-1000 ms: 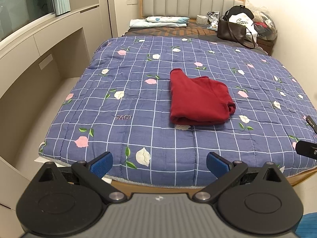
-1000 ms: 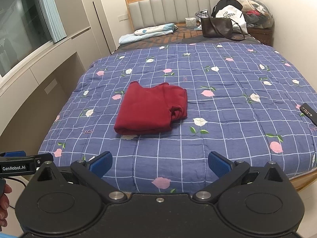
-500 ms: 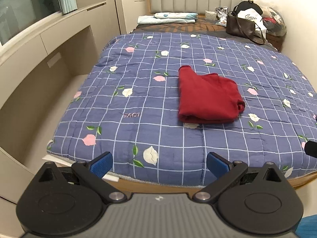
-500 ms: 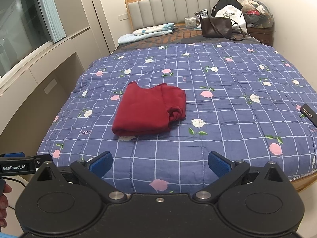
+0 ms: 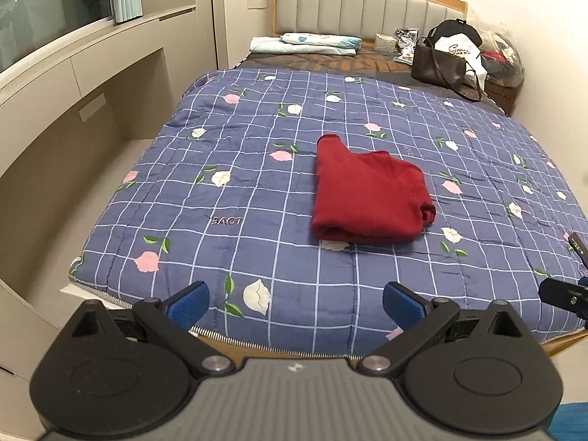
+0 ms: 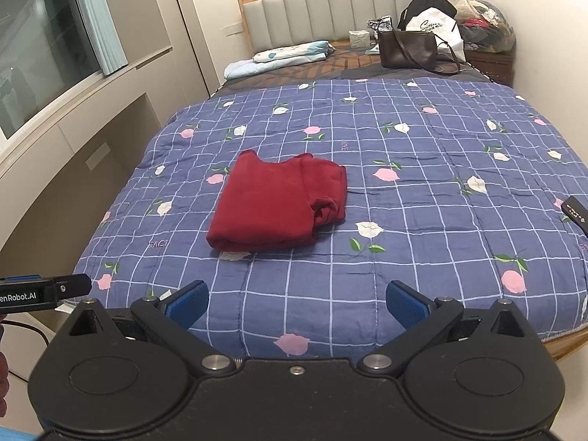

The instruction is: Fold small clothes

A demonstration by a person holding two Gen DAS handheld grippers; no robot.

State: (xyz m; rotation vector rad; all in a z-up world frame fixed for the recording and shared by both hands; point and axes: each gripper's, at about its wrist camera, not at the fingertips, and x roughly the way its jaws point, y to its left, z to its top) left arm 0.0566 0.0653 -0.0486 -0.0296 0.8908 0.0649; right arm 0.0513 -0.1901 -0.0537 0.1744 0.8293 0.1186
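We see the red garment (image 5: 369, 198) lying folded into a compact, thick rectangle on the blue checked quilt (image 5: 228, 198). One rounded tip pokes out at its far left corner, and a bunched roll of cloth shows at its near right edge. From the left wrist view it sits at about 1 o'clock, well apart from our left gripper (image 5: 296, 299). From the right wrist view the same garment (image 6: 275, 204) lies at about 11 o'clock from our right gripper (image 6: 297, 299).

Both claws are spread wide and hold nothing; their blue pads (image 5: 189, 299) hover near the foot of the bed.

At 12 o'clock, by the padded headboard (image 5: 367, 11), lie folded pale bedding (image 5: 305, 43) and a brown handbag (image 5: 439, 68). A dark slim object (image 6: 577, 213) rests on the quilt at 3 o'clock. Nothing lies between the claws and the garment.
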